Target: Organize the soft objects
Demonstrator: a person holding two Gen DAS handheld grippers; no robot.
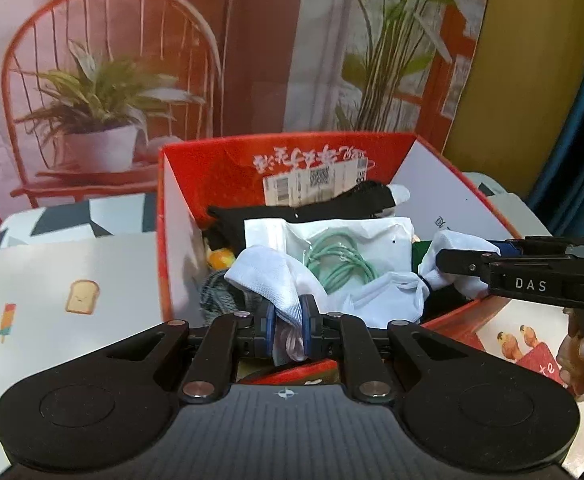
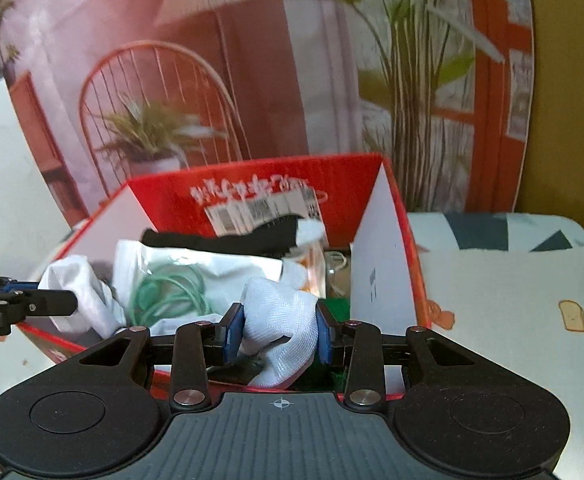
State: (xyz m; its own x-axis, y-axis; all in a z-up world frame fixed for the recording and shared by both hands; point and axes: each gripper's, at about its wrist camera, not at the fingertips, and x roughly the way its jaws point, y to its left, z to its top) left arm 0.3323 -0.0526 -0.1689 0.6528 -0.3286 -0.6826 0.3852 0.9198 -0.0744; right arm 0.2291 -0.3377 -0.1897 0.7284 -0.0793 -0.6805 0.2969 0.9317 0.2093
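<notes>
A red cardboard box (image 1: 292,152) (image 2: 252,176) stands open, full of soft things. My left gripper (image 1: 288,320) is shut on a fold of white mesh cloth (image 1: 260,276) over the box's near edge. My right gripper (image 2: 280,328) is shut on a thicker bunch of white mesh cloth (image 2: 280,312) at the box's near right corner. Each gripper shows in the other's view: the right gripper (image 1: 442,258) comes in from the right, the left gripper (image 2: 72,302) from the left, both on white fabric. Whether it is one piece I cannot tell.
Inside the box lie a white plastic bag with a green cable (image 1: 340,256), a black sock (image 1: 332,204), an orange toy (image 1: 220,258), grey knitwear (image 1: 216,292) and something green (image 2: 336,308). A patterned tablecloth (image 1: 72,264) surrounds the box. A hand (image 1: 580,356) shows at right.
</notes>
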